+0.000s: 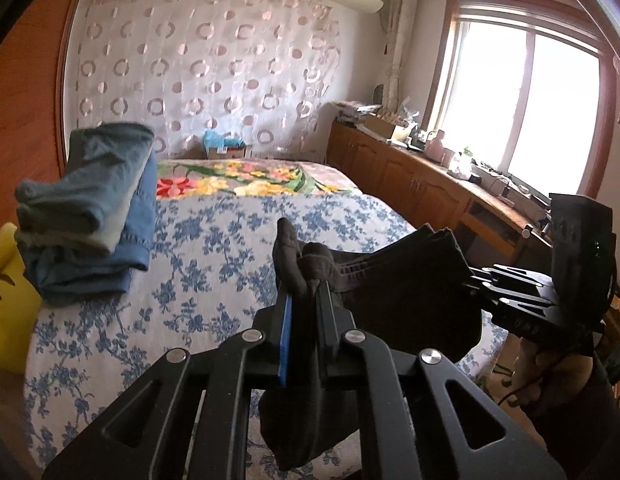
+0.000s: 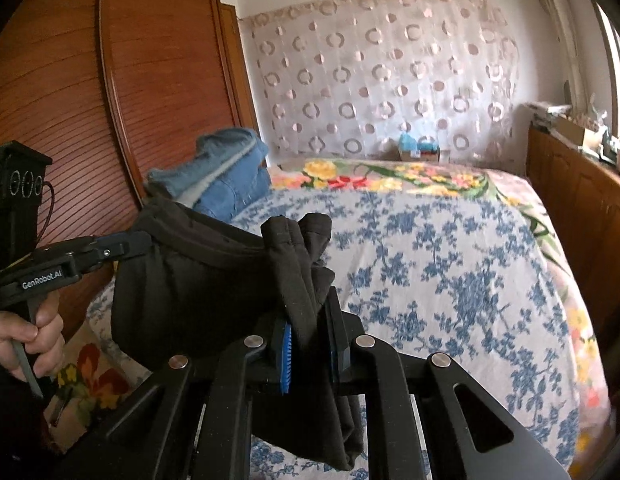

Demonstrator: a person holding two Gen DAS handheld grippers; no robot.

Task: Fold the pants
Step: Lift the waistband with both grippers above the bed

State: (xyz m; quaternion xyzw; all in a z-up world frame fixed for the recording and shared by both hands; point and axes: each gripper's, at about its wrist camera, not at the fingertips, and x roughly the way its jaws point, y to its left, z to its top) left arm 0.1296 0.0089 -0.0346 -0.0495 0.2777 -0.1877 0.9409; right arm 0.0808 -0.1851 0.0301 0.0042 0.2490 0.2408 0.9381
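Pants [image 1: 410,280]: one pair, black, slung above the bed [image 1: 230,240] near its foot.
Left gripper [image 1: 304,280]: pinching bunched pants cloth.
Right gripper [image 2: 310,276]: clamped on the opposite end.
Folded blue garments [image 1: 94,208]: one stack, on the bed's edge, count unclear.
Pants' lower part: cut off.

Brand: we read "GenRobot.AI" in white on the left gripper [image 2: 124,246] body.
Other text: we read none.
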